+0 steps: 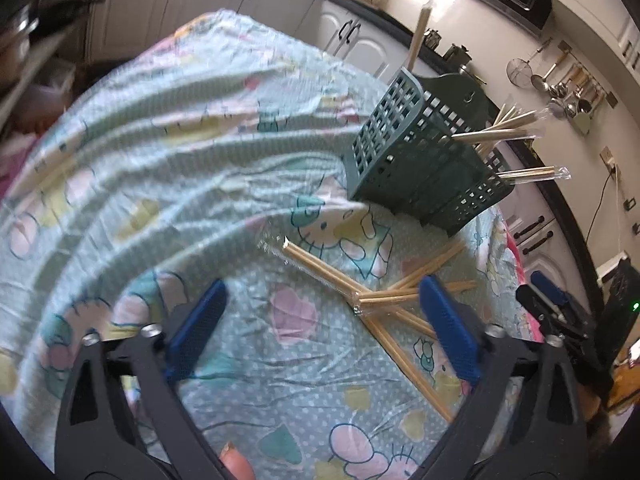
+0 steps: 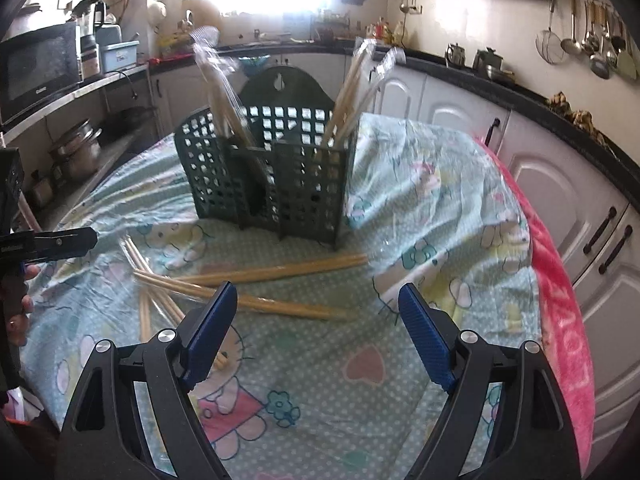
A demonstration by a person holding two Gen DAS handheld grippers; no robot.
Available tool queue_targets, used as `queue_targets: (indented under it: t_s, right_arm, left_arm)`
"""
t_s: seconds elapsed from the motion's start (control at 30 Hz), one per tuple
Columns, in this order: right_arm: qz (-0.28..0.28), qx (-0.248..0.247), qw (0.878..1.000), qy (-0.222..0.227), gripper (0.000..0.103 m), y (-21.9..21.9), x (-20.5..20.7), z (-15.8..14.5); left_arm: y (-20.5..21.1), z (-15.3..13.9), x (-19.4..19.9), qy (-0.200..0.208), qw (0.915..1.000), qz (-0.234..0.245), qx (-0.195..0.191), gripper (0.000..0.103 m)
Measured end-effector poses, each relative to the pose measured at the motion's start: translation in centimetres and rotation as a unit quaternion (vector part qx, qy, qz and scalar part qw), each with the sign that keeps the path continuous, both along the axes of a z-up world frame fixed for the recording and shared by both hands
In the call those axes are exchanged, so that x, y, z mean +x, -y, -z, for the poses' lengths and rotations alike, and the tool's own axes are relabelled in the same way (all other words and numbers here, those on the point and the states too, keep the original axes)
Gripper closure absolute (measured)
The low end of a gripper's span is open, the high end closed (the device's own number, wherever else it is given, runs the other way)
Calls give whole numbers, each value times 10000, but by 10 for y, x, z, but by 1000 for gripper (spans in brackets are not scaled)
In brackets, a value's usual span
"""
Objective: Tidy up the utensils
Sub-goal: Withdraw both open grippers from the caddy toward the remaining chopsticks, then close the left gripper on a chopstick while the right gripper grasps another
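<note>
A: Grippers? Chopsticks?
B: Left gripper (image 1: 320, 324) and right gripper (image 2: 318, 332) are both spread wide, nothing held. Wrapped chopsticks (image 2: 280, 270) are scattered on the cloth (image 1: 160, 160), near side of the basket (image 2: 272, 176).
A: Nearest?
B: Right. A pair is laid crosswise, left-right, just beyond its tips.

Wrapped chopsticks (image 2: 276, 270) lie crisscrossed before the green basket (image 2: 268, 176) holding others upright
</note>
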State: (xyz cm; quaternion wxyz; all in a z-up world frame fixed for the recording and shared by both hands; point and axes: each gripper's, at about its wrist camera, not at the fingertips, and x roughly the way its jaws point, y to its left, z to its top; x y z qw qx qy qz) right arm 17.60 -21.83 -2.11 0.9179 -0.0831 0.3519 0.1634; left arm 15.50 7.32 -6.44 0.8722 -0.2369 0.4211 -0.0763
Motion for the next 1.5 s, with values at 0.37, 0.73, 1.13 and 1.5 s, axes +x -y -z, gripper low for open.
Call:
queue_targets:
  t_s: [0.37,0.73,1.13,1.5]
  right_arm:
    - [273,422,9970,-592,29,17,27,25]
    - [287,950,9884,-1148,49,27,54,51]
    - [196,977,9876,-1217,63,24,59,63]
    - [-720,-134,9947,-727,67,-6,30,46]
  left_arm:
    - [-2,23,25,-316,9982,-187,-482,42]
    - [-16,29,37,-350,9972,-466,-468,69]
    - [-17,31,43,-331,9973,-534,-375,77]
    - [-22,32,50,-411,9972,-525,-326,99]
